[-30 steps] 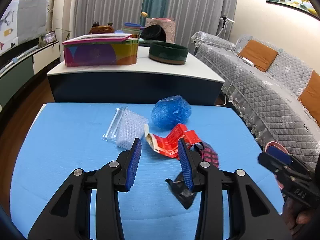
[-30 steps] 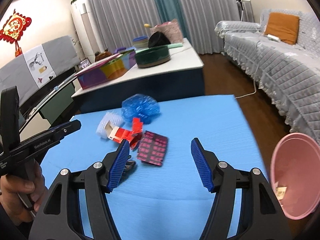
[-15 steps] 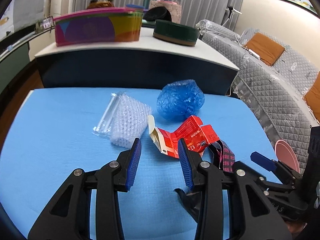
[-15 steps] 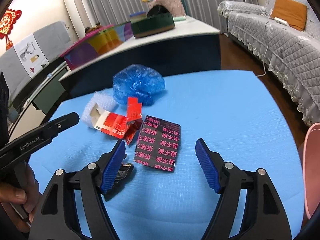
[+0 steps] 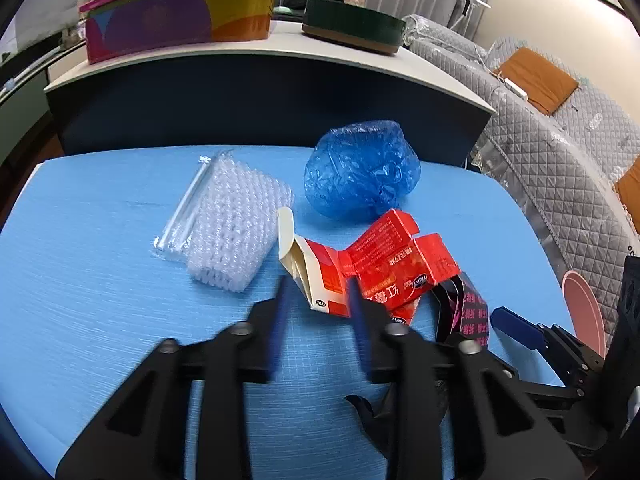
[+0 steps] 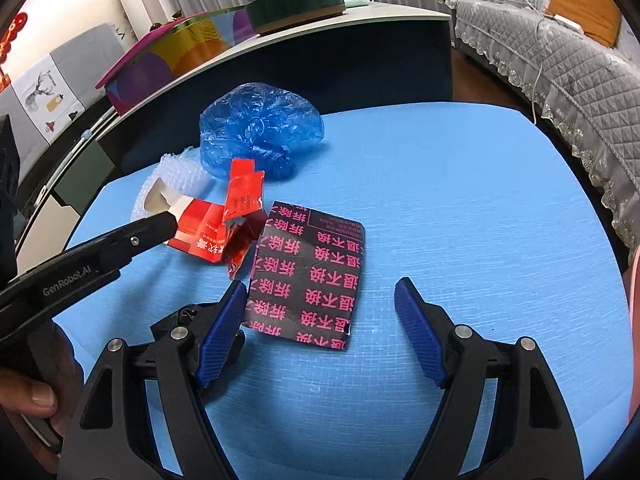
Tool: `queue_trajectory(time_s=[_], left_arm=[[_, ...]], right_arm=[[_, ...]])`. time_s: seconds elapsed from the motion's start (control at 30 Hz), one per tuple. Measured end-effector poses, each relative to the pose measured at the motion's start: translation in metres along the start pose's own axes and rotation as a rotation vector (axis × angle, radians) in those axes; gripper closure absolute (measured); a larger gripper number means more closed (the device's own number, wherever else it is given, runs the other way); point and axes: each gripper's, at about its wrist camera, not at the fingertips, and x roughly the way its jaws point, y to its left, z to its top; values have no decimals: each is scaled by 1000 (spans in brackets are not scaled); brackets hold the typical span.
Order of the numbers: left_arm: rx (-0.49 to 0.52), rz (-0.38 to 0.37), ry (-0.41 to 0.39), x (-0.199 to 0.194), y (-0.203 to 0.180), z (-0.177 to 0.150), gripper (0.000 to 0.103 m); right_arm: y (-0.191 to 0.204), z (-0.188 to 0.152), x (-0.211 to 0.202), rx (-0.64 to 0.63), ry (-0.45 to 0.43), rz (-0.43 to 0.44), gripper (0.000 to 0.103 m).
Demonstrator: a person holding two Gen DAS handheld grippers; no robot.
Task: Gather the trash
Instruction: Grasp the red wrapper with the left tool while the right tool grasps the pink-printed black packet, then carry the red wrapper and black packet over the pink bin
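Trash lies on a blue table [image 5: 80,280]: a torn red carton [image 5: 384,264], a crumpled blue plastic bag [image 5: 360,170], a piece of bubble wrap [image 5: 236,220] and a black sachet with pink characters [image 6: 316,276]. My left gripper [image 5: 316,284] is blurred, its jaws closing, with the carton's cream open end between its fingertips; I see no firm press. My right gripper [image 6: 322,286] is open low over the sachet, whose near left part lies between its fingers. A small black scrap [image 6: 188,320] sits by its left finger.
A pink bin [image 5: 584,312] stands off the table's right edge. Behind the table is a dark counter [image 5: 280,80] with a colourful box [image 5: 176,20] and a green round tin [image 5: 352,26]. A grey quilted sofa [image 6: 560,52] runs along the right.
Both grippers have come down and forward toward the trash pile. The left jaws have narrowed around the carton's end. The right jaws stand slightly wider, now over the sachet.
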Motion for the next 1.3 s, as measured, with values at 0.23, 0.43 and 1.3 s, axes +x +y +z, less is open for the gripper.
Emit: queue_trajectory(time_s=[0.23,0.43,1.3], left_arm=[[5,7,-10,-8,0,0,95],[31,13,-63,-27,-4,4,98],[56,-37,-250,-129,-40,-14,98]], right_arm=[[2,-1,-4,-26,-2,2,51],[0,-2,-22,-37,-44,-23,51],[-22,-11,-183,-79,-244,-133,51]])
